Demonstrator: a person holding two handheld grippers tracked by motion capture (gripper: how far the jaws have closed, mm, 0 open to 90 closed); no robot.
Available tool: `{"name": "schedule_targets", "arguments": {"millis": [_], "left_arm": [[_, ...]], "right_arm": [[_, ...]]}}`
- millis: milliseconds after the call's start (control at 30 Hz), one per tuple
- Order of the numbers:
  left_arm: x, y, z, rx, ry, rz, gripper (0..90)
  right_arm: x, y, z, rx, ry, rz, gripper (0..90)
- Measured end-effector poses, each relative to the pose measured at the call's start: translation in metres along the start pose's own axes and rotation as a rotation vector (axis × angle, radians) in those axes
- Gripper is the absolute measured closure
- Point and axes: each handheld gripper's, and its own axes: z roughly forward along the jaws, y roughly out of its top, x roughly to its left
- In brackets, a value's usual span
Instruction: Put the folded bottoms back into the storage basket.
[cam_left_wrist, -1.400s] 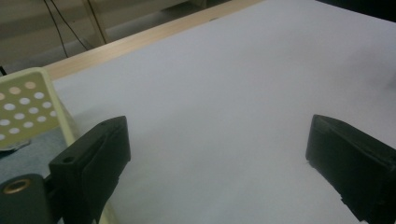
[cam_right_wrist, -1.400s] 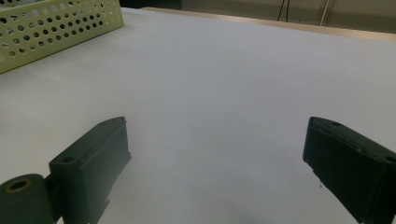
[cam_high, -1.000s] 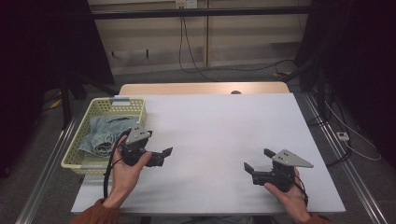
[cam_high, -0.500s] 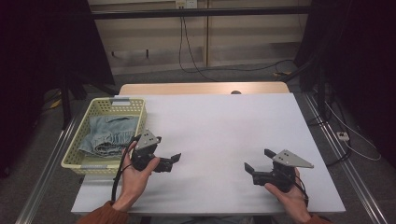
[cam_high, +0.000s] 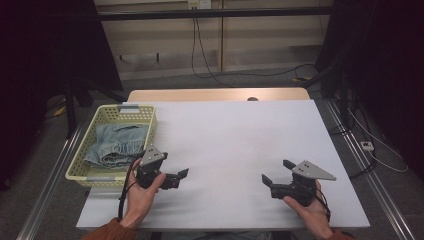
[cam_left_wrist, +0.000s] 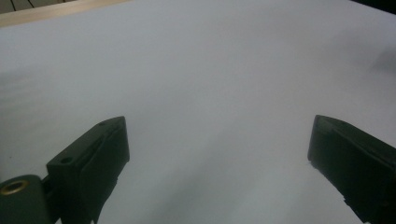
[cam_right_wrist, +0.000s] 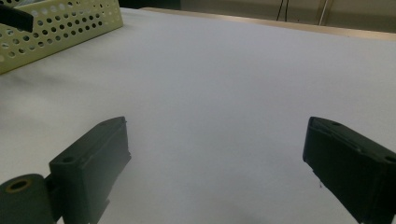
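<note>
The left tongs (cam_high: 181, 175) are held low over the white counter (cam_high: 235, 145), near its front left part, and their jaws stand spread with nothing between them. In the left gripper view the two black jaws rise wide apart and only bare counter surface lies between them. The left hand (cam_high: 142, 192) grips the body of these tongs from below, and a black cable hangs down along the wrist.

The right tongs (cam_high: 275, 171) are over the front right part of the counter, well apart from the left ones. Their jaws are also spread and hold nothing; the right gripper view shows the same open gap over the white surface. The right hand (cam_high: 307, 210) holds them from below, and a grey three-cornered plate (cam_high: 312, 171) sits on top.

A yellow basket (cam_high: 87, 172) with holes in its walls stands at the left edge of the counter, just beside the left tongs. A folded piece of blue-grey cloth (cam_high: 117, 145) lies inside the basket, filling most of it. The basket corner also appears at the top left of the right gripper view (cam_right_wrist: 60, 25).

Between the two tongs the counter is plain white. Behind the counter there is a wooden strip (cam_high: 215, 95), and cables (cam_high: 210, 55) lie on the floor beyond it
</note>
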Motion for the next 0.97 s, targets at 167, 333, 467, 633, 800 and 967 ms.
{"name": "schedule_targets", "arguments": {"millis": [167, 333, 467, 633, 800, 967], "left_arm": [[-0.001, -0.006, 0.002, 0.017, 0.011, 0.002, 5.6], [-0.003, -0.011, 0.003, 0.006, 0.01, 0.014, 5.6], [-0.007, -0.018, 0.004, -0.007, 0.004, 0.012, 5.3], [-0.009, -0.019, 0.002, -0.028, 0.008, 0.024, 4.8], [-0.006, -0.019, 0.002, -0.049, 0.018, 0.007, 4.6], [-0.004, -0.018, 0.002, -0.047, 0.018, 0.006, 4.6]], "right_arm": [[0.0, 0.0, 0.0, 0.0, -0.001, -0.001, 7.3], [-0.001, 0.0, -0.001, 0.0, -0.004, -0.003, 7.3], [0.0, 0.0, -0.002, -0.003, -0.006, -0.002, 7.3], [0.0, 0.0, -0.002, -0.007, 0.0, -0.005, 7.3], [-0.001, 0.0, -0.002, -0.007, -0.001, -0.002, 7.4], [-0.001, 0.0, -0.002, -0.006, -0.002, -0.003, 7.4]]}}
